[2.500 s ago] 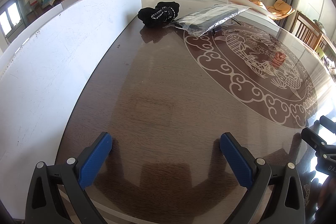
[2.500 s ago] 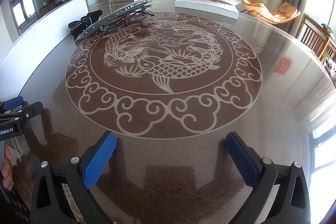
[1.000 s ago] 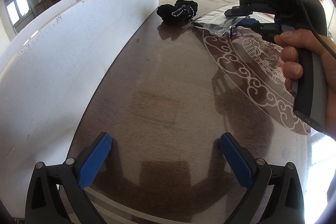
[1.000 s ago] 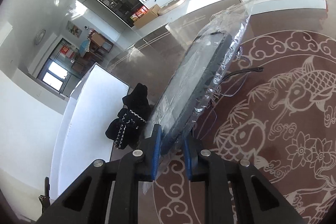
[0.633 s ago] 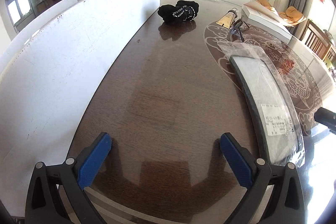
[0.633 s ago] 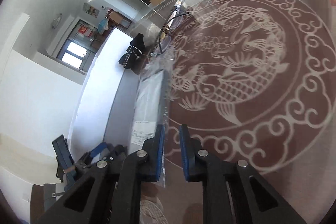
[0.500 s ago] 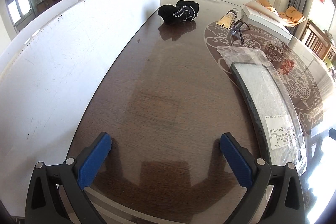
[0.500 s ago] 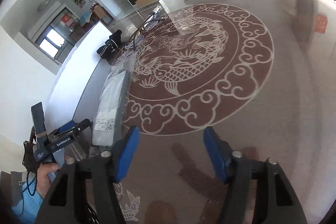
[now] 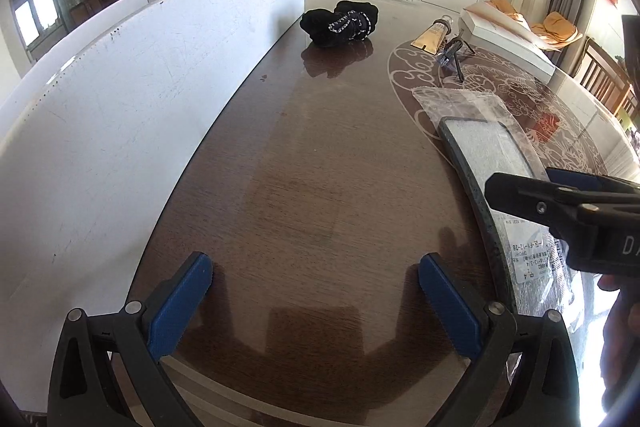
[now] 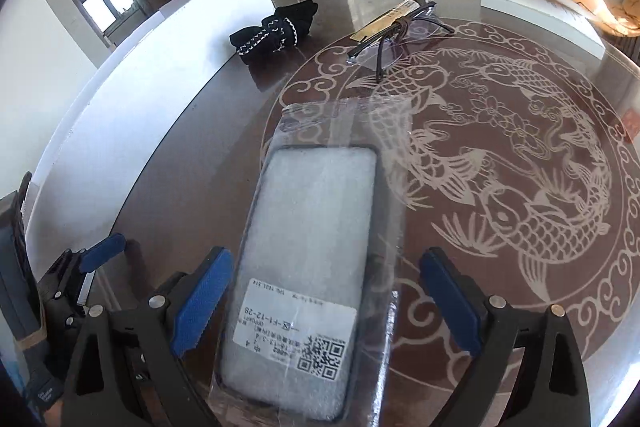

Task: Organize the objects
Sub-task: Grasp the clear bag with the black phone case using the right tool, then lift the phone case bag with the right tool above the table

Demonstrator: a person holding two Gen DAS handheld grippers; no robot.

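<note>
Progress, judged from how things lie: 1 item looks placed, the rest untouched, so approx early in the job.

Nearest: right gripper (image 10: 322,301) w/ jaws spread wide, just been opening; the bagged phone case (image 10: 308,267) lies flat on the table (image 10: 520,327) between the blue pads, but they don't press it, so it's let go, nothing gripped. Left gripper (image 9: 314,301) also splayed open over bare wood, empty, hovering near the table edge beside the white board (image 9: 120,107).

Bagged phone case: thin flat rounded rectangle, dark rim, pale frosted filling, in a crinkly clear plastic sleeve w/ a white label + QR code at the near end. It sits at the left rim of the inlaid circle, long side running away from the cam. Probably slippery and floppy at the bag edges.

Table: glossy dark wood grain, very reflective, w/ a pale fish-and-cloud inlay.

Further out, still to sort: glasses (image 10: 394,39), thin dark frame, clear lenses, arms unfolded, leaning on a gold tube (image 10: 396,13) w/ a clear cap. Left of those, well apart, a black fabric bundle (image 10: 276,27), soft, rolled, w/ white stitched trim, close to the white board.

Farthest: a flat white box (image 10: 540,7) at the table's far side
</note>
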